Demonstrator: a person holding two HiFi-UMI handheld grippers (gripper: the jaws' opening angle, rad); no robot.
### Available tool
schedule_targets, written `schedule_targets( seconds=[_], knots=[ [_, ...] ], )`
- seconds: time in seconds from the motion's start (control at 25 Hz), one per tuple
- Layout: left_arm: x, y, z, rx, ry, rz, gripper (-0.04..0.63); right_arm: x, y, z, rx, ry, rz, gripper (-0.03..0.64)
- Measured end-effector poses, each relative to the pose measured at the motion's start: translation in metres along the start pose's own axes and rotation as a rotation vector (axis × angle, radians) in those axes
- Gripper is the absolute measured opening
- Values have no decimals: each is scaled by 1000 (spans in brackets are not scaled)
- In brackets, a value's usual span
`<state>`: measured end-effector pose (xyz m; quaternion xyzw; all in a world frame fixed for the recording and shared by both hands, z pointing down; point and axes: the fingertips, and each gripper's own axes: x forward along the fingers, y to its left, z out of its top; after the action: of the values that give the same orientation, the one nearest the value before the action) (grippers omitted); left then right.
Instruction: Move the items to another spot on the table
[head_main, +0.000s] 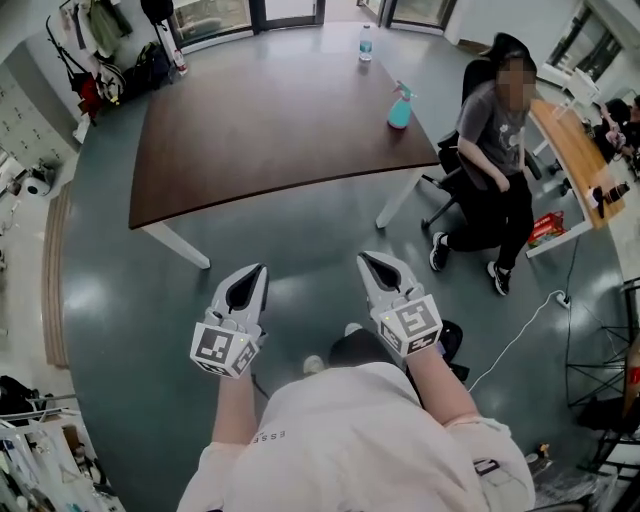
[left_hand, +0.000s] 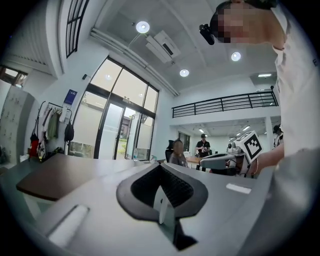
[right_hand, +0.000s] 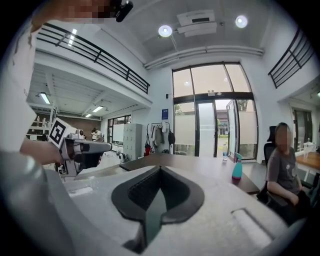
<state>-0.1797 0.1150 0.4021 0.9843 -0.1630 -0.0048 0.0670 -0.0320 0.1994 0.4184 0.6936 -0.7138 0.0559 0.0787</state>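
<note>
Spray bottle (head_main: 399, 108) and water bottle (head_main: 365, 43) are set on the table (head_main: 250, 130), well ahead of the tongs; left tongs (head_main: 256, 275) and right tongs (head_main: 372, 262) are pressed together, nothing pinched.

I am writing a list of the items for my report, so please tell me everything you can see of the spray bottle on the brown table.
The spray bottle has a teal body, which looks like plastic, and a paler trigger head on top. It stands upright on the dark brown table, close to the table's right edge in the head view, near the seated person. The clear water bottle stands apart from it, further back. Only the table top touches it. Its fill level cannot be made out.
</note>
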Motion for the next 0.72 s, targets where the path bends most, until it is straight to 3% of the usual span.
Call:
schedule_targets(
  seconds=[0.36,0.72],
  knots=[
    [98,6,-11,16,47,-35,17,33,-91,-15,28,19,-14,-12],
    [257,4,7,35,28,-51,17,77,-249,7,32,-29,-21,-11]
  ],
)
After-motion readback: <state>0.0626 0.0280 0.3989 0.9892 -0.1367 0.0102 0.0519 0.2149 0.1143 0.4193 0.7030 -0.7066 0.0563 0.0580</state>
